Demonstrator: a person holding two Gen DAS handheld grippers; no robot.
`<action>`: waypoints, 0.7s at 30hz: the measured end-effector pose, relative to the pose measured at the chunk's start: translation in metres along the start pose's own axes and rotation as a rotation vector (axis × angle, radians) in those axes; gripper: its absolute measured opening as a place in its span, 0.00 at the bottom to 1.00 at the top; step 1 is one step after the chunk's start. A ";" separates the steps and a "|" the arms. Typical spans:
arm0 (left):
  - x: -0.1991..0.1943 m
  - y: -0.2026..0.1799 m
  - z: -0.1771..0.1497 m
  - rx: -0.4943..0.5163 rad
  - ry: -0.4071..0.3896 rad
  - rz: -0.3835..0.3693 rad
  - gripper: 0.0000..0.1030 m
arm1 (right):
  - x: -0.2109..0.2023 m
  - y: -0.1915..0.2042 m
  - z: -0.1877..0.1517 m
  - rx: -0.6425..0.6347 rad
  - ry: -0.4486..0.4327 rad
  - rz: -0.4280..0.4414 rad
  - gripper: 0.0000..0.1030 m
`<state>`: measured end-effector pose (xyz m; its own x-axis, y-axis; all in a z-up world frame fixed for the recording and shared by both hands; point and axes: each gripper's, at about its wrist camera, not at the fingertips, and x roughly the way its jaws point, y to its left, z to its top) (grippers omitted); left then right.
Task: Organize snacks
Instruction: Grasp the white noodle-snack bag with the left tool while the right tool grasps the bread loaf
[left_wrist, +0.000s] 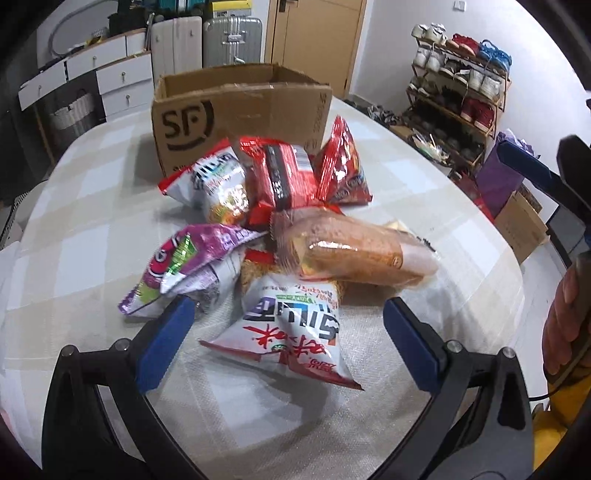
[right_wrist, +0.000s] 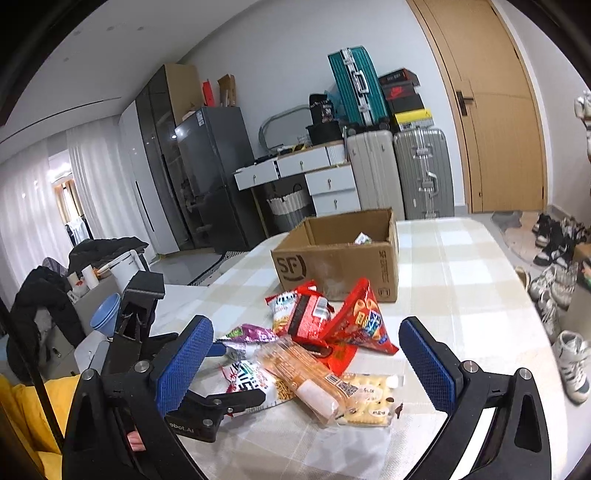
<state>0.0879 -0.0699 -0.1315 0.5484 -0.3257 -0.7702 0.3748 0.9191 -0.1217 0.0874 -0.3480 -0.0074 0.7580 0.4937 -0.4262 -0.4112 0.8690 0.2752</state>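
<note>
- Left gripper (left_wrist: 291, 325) is hovering low over the pile's near side, jaws wide apart, nothing between the pads; it's straddling the white/red Korean-print bag (left_wrist: 291, 325), prob lining up to take that one first since it's nearest.
- Right gripper (right_wrist: 306, 354) is hanging higher and further back, jaws apart too, empty; looks like it's waiting its turn w/ the pile framed between its fingers.
- Snacks are sitting heaped mid-table (left_wrist: 461, 229), overlapping each other, just in front of the cardboard box (right_wrist: 332, 258).
- Box is standing open-top toward the table's far edge; at least 1 packet corner (right_wrist: 363, 239) is showing inside, so box is prob the sorting target.
- Count in pile, approx 7: 2 white/red bags (2nd one (left_wrist: 218, 181) by the box), 1 purple bag (left_wrist: 188, 262), 1 red flat pack (left_wrist: 284, 173), 1 red triangle bag (left_wrist: 341, 166), 1 clear long biscuit sleeve (left_wrist: 351, 251), 1 pale cracker pack (right_wrist: 365, 398). More could be hiding underneath, cannot tell.
- Boxes: 1. Grippers: 2.
- Task is looking barely begun: almost everything is lying outside the box.
</note>
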 end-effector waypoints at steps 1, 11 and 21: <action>0.003 0.001 0.000 0.000 0.005 -0.005 0.99 | 0.003 -0.002 -0.001 0.005 0.009 0.002 0.99; 0.036 0.011 0.002 0.003 0.037 -0.058 0.54 | 0.021 -0.015 -0.014 0.042 0.067 0.009 0.99; 0.035 0.025 0.000 -0.017 0.017 -0.101 0.44 | 0.029 -0.006 -0.021 0.030 0.108 -0.003 0.99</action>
<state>0.1160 -0.0584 -0.1613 0.4958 -0.4132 -0.7638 0.4146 0.8855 -0.2099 0.1016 -0.3381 -0.0397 0.6993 0.4937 -0.5170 -0.3927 0.8696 0.2992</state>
